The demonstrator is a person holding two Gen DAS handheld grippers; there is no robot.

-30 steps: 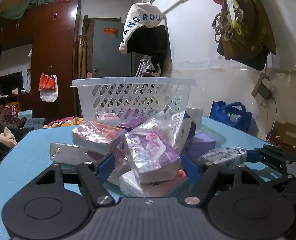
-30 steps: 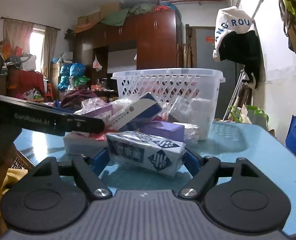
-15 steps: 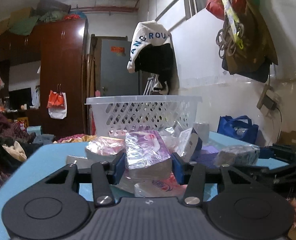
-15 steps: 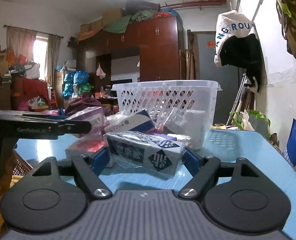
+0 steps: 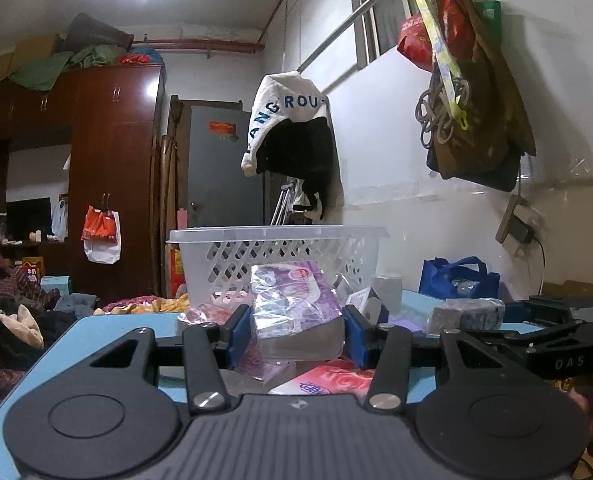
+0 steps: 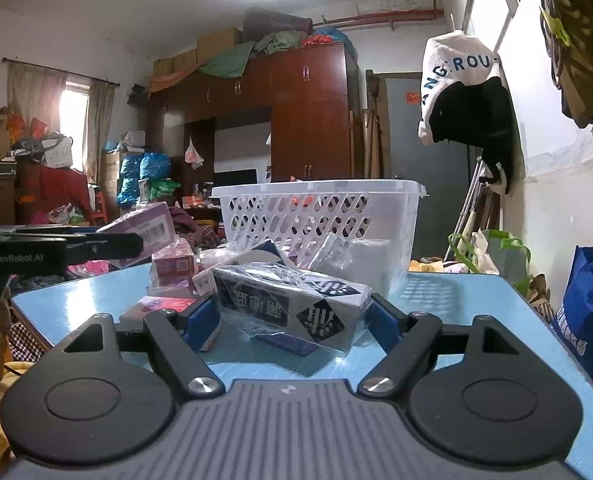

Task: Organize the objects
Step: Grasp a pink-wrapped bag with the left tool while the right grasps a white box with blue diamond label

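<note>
Left fingers [image 5: 296, 336] tight on purple pack [image 5: 296, 300] (upright), right fingers [image 6: 292, 320] clamping crosswise navy pack [image 6: 292, 304].

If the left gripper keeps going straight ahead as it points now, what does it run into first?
Probably the white basket: the left gripper, shut on the purple pack, points at its latticed side, though depth is hard to judge.

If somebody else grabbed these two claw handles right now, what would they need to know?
Left claw: shut on a purple plastic-wrapped tissue pack, lifted off the pile.
Right claw: shut on a black-and-white wrapped tissue pack above the blue table.
White perforated plastic basket stands behind the pile; whether anything is in it I cannot tell.
Left to do: probably drop both packs in the basket, then clear the remaining packs.
</note>
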